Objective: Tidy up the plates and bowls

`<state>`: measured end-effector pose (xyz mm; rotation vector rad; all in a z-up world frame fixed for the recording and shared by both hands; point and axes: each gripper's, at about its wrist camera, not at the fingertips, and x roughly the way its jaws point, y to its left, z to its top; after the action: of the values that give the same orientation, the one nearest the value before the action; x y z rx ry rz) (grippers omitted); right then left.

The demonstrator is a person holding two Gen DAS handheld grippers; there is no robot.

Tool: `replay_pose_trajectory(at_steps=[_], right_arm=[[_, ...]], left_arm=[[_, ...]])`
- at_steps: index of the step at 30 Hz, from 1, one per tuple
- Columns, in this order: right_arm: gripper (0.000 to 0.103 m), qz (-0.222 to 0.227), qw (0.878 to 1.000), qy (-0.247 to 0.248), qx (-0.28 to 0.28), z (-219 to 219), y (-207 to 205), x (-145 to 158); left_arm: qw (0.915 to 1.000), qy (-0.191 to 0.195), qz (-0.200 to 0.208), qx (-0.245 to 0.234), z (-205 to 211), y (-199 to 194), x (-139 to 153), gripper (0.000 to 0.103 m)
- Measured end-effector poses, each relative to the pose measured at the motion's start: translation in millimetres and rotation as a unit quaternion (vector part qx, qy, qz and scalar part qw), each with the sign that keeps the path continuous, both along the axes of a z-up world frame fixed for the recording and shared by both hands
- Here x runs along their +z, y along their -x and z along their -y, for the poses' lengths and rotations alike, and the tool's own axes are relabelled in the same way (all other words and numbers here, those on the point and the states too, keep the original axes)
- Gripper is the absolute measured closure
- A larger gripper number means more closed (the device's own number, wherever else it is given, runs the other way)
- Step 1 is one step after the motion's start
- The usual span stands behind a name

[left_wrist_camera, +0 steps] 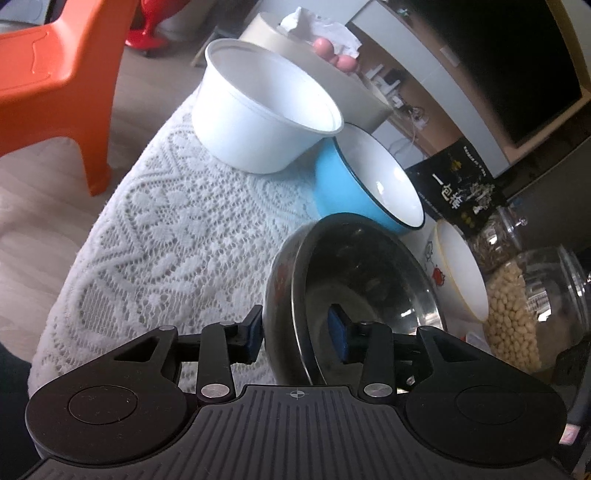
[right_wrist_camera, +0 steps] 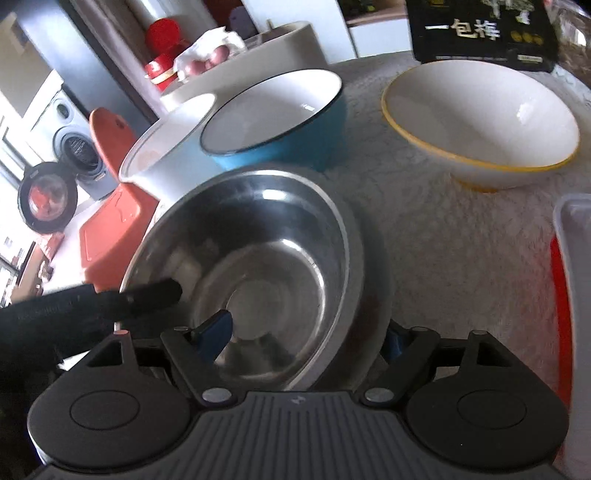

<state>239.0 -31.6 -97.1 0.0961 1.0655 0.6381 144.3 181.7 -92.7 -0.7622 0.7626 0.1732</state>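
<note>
Fingers [left_wrist_camera: 253,338] astride steel bowl [left_wrist_camera: 354,295] rim (contact unclear)

a lived-in home, seen from a dining table

a white lace tablecloth [left_wrist_camera: 155,229] is spread over the table, and jars of dried beans [left_wrist_camera: 517,314] and a printed snack packet [right_wrist_camera: 480,33] are kept on it. an orange plastic chair [left_wrist_camera: 62,74] is set on the wood-look floor, a dark tv screen [left_wrist_camera: 509,62] is mounted above a low cabinet, and a front-loading washing machine [right_wrist_camera: 74,144] is seen further back.
</note>
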Motion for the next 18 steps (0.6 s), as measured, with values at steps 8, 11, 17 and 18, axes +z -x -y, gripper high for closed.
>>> replay_pose_trajectory(at_steps=[8,11,17,18], right_arm=[[0.02,0.075,0.996,0.039,-0.004,-3.7,13.1,10.6],[0.02,0.13,0.991,0.041,-0.01,8.2,17.6,31.4],[0.015,0.24,0.968,0.057,-0.039,63.1,34.0,71.3],[0.014,0.25,0.965,0.063,-0.049,75.6,35.6,76.1]], left_arm=[[0.9935,-0.095,0.047,0.04,8.5,21.9,44.5,0.063],[0.9893,-0.117,0.073,0.047,16.9,30.2,67.3,0.063],[0.984,-0.117,0.134,-0.007,63.0,30.7,102.6,0.063],[0.9833,-0.112,0.141,-0.026,72.7,27.1,105.5,0.063]])
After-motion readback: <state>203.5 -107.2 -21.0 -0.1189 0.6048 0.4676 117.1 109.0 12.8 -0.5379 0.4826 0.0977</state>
